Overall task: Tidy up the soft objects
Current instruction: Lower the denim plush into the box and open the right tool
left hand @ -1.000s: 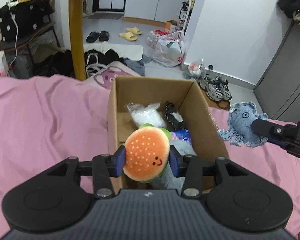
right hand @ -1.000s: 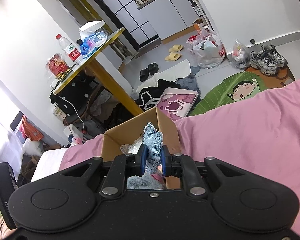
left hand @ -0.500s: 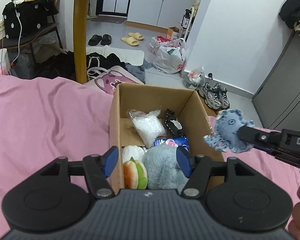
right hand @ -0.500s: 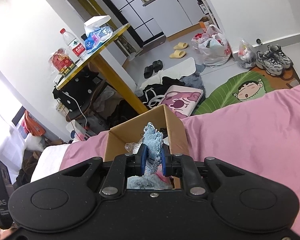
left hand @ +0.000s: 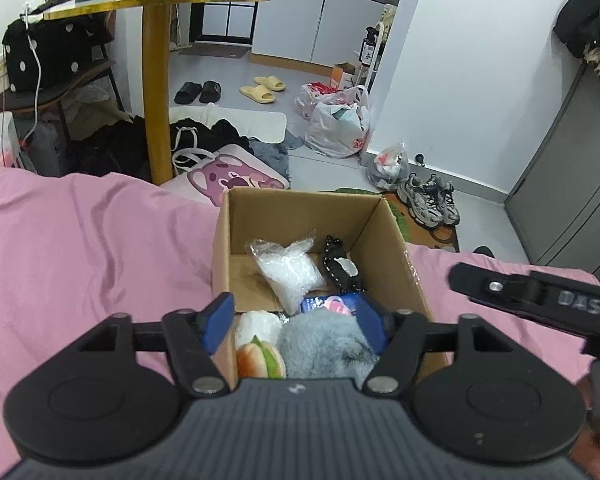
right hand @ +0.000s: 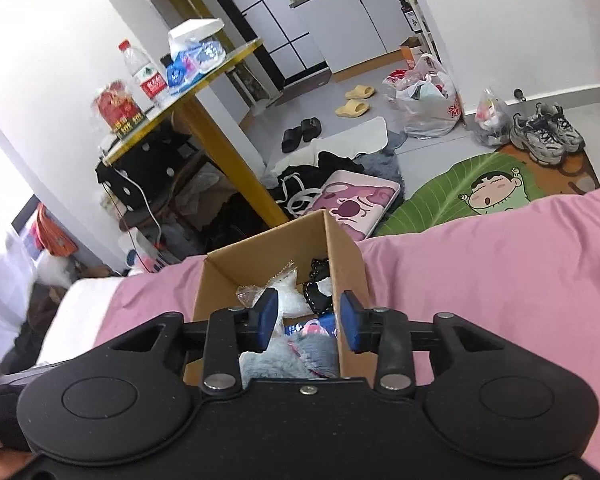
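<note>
Both grippers' fingers (left hand: 219, 322) (right hand: 269, 320) apart, just opened, empty over box (left hand: 400, 256); burger (left hand: 260, 360) perhaps near rim, may topple out

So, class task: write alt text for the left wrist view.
The open left gripper hovers over a cardboard box on pink bedding, holding a burger plush, grey plush and clear bag. The right gripper reaches in beside it.

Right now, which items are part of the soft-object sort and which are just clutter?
Job:
cardboard box
burger plush
grey plush
left gripper, right gripper, both open and empty

Clutter:
sneakers
yellow slippers
plastic bag
water bottle
</note>
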{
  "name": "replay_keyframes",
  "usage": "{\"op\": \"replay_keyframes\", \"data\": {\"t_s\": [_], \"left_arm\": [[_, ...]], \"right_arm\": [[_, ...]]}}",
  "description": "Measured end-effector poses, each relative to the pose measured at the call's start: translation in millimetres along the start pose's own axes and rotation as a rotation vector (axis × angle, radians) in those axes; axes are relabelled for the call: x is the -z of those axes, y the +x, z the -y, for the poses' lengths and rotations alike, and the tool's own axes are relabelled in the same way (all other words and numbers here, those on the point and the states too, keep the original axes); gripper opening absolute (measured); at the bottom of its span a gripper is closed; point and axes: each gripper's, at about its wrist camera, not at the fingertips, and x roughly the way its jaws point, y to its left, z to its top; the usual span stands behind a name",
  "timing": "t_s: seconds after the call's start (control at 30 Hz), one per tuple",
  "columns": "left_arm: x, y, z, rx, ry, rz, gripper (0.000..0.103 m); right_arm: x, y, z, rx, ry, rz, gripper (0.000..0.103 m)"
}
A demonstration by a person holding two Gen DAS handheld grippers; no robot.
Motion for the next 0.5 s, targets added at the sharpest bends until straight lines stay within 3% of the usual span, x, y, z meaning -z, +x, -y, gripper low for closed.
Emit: {"op": "replay_keyframes", "data": {"t_s": [0.2,0.5], "left_arm": [[0,0,1,-0.010,-0.023,-0.037,0.074],[-1,-34,16,-0.026,0.010,-0.004,0.080]], "right_arm": [[1,-20,14,0.013,0.037,0.005,0.036],[-5,-55,20,0.027,0.005,0.015,0.049]]}}
